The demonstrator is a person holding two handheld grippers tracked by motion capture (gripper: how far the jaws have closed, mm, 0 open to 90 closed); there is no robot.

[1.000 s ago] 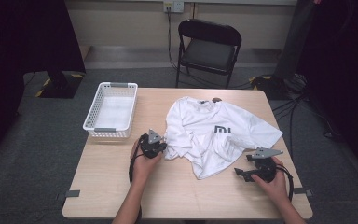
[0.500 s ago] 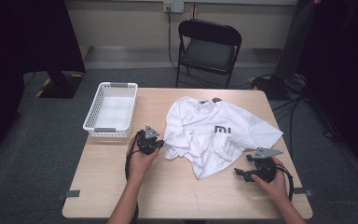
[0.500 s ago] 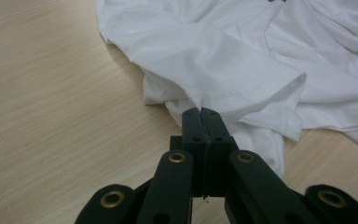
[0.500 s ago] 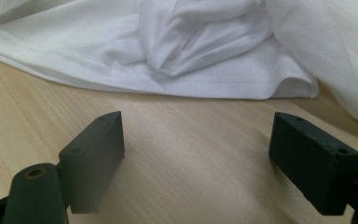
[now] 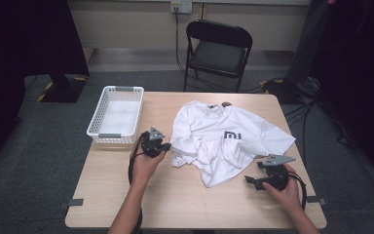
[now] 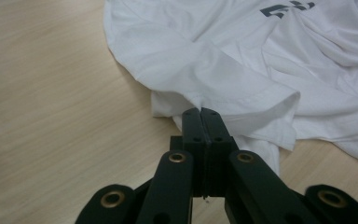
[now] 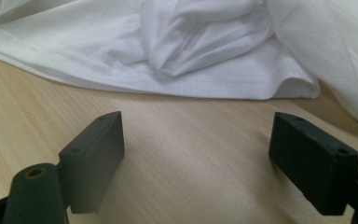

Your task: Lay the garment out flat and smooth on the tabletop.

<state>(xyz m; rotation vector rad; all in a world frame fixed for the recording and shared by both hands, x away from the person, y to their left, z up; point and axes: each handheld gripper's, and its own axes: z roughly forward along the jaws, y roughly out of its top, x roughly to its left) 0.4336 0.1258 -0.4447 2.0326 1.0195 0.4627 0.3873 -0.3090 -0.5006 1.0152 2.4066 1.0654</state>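
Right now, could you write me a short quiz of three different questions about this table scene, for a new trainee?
1. True or false: the left gripper has its fingers spread wide apart.
2. Which gripper is open? A) left B) right
3. Fill in: the white basket lies to the ____ of the shirt in the high view.

Key: 1 false, they are pressed together at the shirt's edge; 2 B; 3 left.

basket (image 5: 116, 116) left of shirt (image 5: 224, 139), chair (image 5: 217, 48) behind table (image 5: 185, 195)
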